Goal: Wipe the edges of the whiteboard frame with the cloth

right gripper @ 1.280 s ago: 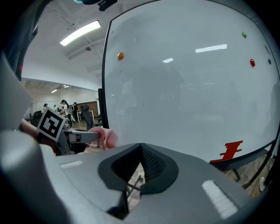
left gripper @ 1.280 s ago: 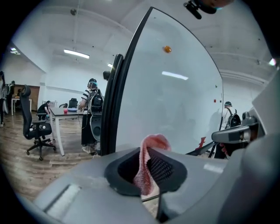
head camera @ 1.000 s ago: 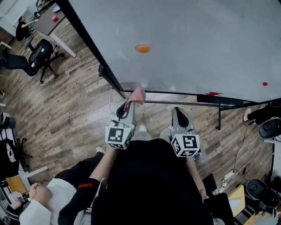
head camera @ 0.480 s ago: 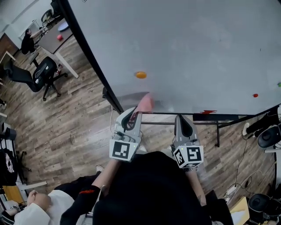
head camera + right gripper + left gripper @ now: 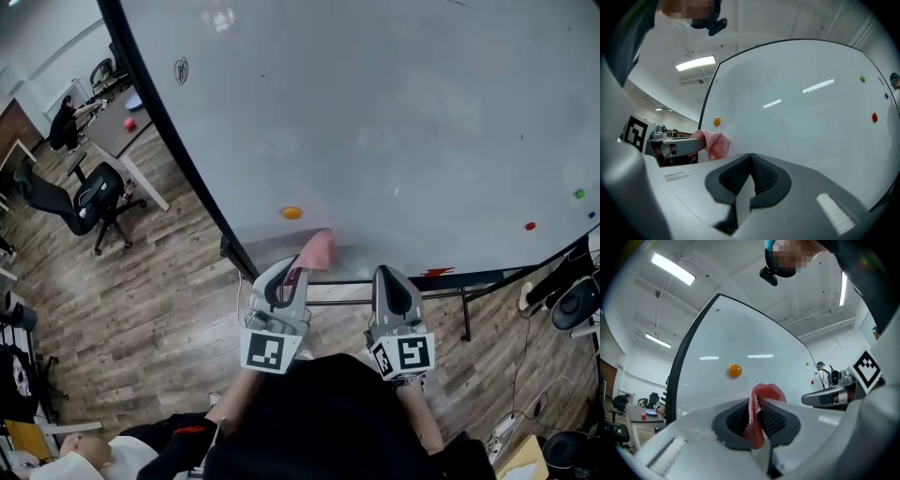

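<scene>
An office: swivel chairs (image 5: 94, 202), desks (image 5: 122, 127), a large whiteboard (image 5: 394, 122).

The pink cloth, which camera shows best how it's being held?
The left gripper view: the cloth sits pinched between the shut jaws, close up. The head view shows only its end poking from the left gripper near the whiteboard's lower edge. The right gripper view catches it small, off to the side.
</scene>
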A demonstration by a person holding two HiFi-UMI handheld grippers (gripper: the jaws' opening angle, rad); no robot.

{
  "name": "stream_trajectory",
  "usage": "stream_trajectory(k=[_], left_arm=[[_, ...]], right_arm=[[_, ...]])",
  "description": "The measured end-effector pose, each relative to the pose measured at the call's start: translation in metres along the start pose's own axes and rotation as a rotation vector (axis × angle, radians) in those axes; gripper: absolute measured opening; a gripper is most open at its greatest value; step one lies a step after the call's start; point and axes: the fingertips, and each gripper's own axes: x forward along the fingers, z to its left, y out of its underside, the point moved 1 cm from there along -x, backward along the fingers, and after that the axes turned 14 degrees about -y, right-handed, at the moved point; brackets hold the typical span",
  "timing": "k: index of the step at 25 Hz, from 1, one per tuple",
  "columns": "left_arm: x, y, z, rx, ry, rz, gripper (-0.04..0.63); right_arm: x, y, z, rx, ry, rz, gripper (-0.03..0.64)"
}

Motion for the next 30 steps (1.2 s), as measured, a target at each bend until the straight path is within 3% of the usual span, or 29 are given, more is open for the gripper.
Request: stream_trajectory(k=[20, 30], left_arm=[[-0.012, 0.014, -0.006, 0.007, -0.005, 0.032, 0.023], [-0.014, 0.017, -0.009, -0.002, 0.007, 0.038, 0.023]], right_arm=[[-0.001, -0.002, 0.015, -0.016, -0.046, -0.017, 0.0], [-0.008, 0.003, 0.012, -0.002, -0.025, -0.009, 0.0]])
